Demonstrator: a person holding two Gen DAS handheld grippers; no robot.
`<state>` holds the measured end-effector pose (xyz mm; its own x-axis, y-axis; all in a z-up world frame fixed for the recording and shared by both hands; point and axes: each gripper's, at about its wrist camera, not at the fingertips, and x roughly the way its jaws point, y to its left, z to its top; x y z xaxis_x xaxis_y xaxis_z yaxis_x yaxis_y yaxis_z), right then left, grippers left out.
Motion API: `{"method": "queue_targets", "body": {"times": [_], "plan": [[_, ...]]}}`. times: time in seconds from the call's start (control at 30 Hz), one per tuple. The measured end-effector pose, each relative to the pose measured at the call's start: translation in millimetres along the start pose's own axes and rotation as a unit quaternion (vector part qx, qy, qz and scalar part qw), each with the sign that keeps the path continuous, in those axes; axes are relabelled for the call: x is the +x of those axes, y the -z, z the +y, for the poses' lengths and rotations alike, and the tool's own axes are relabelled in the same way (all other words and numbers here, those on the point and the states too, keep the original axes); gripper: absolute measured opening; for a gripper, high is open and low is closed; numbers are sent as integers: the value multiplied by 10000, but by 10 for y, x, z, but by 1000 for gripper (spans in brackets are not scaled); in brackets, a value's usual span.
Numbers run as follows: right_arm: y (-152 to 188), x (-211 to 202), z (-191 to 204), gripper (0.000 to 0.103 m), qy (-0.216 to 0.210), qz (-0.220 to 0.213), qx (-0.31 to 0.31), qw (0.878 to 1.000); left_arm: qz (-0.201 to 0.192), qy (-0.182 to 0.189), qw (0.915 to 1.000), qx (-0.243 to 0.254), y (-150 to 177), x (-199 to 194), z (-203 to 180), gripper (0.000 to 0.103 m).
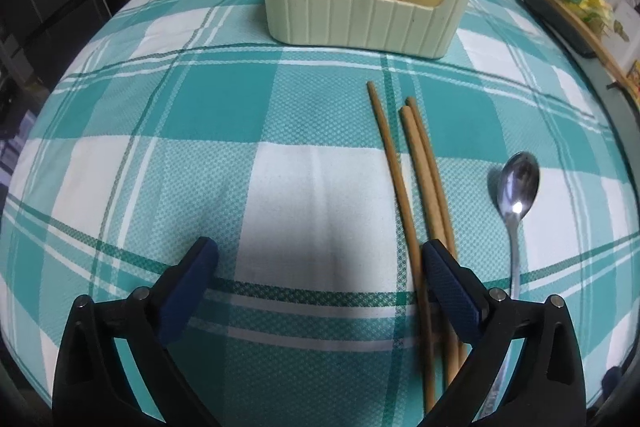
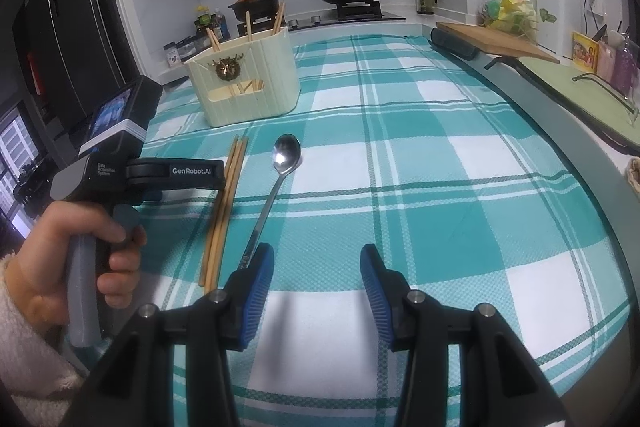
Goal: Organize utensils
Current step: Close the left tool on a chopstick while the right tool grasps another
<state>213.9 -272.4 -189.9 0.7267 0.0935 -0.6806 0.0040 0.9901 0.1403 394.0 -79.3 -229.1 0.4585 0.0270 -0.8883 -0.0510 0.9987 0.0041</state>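
"GenRobot.AI" is being shown in white letters on the black arm of the left gripper [image 2: 176, 171]; beside it, small print reading "Data Acquisition System" is being displayed on its body.

A teal-and-white plaid tablecloth [image 1: 224, 115] covers the table before me. On it stands a cream ribbed utensil holder [image 1: 372, 7] with a brass deer emblem, more chopsticks showing through its front cutout. Nearer to me, three wooden chopsticks [image 1: 404, 195] lie side by side on the cloth, pointing toward the holder. A metal spoon [image 1: 516, 187] rests just to their right, bowl up and away from me, apart from the sticks and roughly parallel to them.
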Motion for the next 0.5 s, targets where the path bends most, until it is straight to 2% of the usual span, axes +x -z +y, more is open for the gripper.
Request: {"method": "queue_targets", "body": {"times": [0.13, 0.2, 0.3, 0.37, 0.4, 0.47, 0.5], "plan": [[8, 1, -22, 46, 17, 22, 46, 10000, -42, 32, 10000, 22, 37, -25, 11, 100], [6, -17, -25, 46, 26, 3, 31, 10000, -108, 87, 9998, 164, 94, -79, 42, 93], [3, -8, -3, 46, 29, 28, -51, 10000, -189, 190, 9989, 390, 174, -169, 68, 76], [-16, 40, 32, 46, -15, 93, -112, 9999, -261, 278, 9978, 540, 219, -229, 46, 51], [-39, 70, 64, 46, -57, 108, -176, 9998, -291, 326, 9972, 609, 232, -246, 34, 42], [-114, 132, 144, 46, -164, 114, -315, 9993, -355, 284, 9960, 770, 258, -265, 14, 11], [-165, 172, 193, 46, -252, 131, -392, 9988, -379, 238, 9956, 821, 271, -270, 21, 8]]}}
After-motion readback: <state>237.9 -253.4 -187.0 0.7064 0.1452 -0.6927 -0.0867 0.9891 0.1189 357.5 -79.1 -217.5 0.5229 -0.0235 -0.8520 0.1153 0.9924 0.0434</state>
